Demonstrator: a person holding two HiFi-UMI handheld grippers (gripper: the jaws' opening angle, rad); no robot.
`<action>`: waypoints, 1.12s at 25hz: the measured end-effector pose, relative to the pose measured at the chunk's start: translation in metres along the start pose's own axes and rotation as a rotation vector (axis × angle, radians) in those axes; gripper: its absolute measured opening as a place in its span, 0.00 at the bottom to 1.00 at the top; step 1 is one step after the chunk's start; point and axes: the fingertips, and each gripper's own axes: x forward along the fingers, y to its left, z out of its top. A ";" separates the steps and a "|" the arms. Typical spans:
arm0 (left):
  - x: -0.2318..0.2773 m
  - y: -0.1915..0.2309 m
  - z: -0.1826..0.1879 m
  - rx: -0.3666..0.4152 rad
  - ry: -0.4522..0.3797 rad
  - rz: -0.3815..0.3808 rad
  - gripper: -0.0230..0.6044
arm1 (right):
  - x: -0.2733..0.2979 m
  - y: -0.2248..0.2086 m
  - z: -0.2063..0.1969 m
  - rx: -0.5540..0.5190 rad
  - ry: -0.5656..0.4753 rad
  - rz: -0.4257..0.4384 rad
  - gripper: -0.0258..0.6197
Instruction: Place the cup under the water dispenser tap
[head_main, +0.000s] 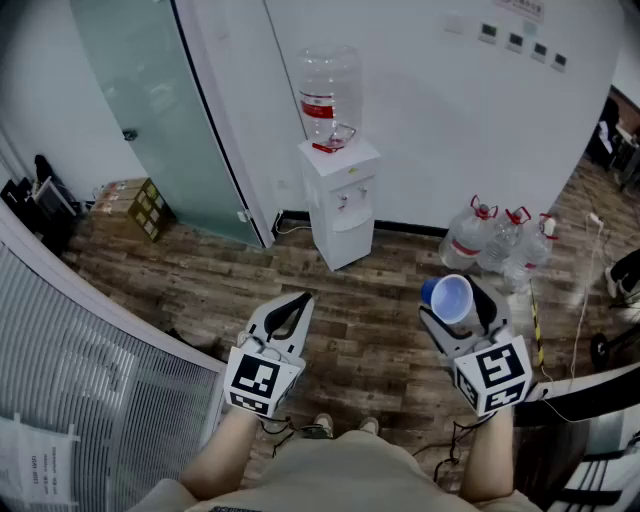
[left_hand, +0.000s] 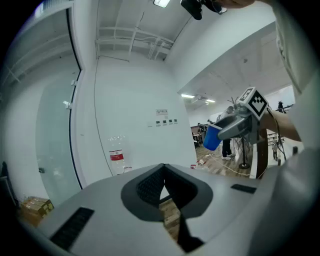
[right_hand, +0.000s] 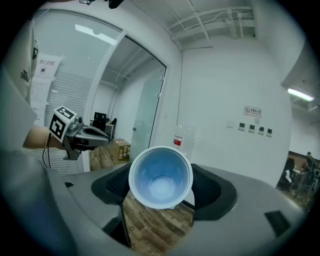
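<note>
At lower right, your right tongs (head_main: 458, 306) clamp the cup (head_main: 452, 297), ready to carry to the dispenser (head_main: 340, 210) at upper centre; left tongs (head_main: 298, 300) closed, empty.

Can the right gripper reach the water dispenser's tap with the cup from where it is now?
Probably not yet: the right gripper holds the cup well short of the water dispenser by the wall. Only open floor lies between, so stepping closer should do.
</note>
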 end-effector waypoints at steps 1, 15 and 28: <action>0.001 -0.001 0.000 0.000 0.003 0.000 0.05 | 0.000 -0.001 -0.001 0.005 -0.002 0.006 0.61; 0.032 -0.032 -0.007 -0.006 0.058 0.003 0.05 | -0.004 -0.034 -0.035 0.005 0.035 0.042 0.61; 0.059 -0.044 -0.016 -0.016 0.060 0.014 0.05 | 0.012 -0.054 -0.060 0.015 0.049 0.081 0.61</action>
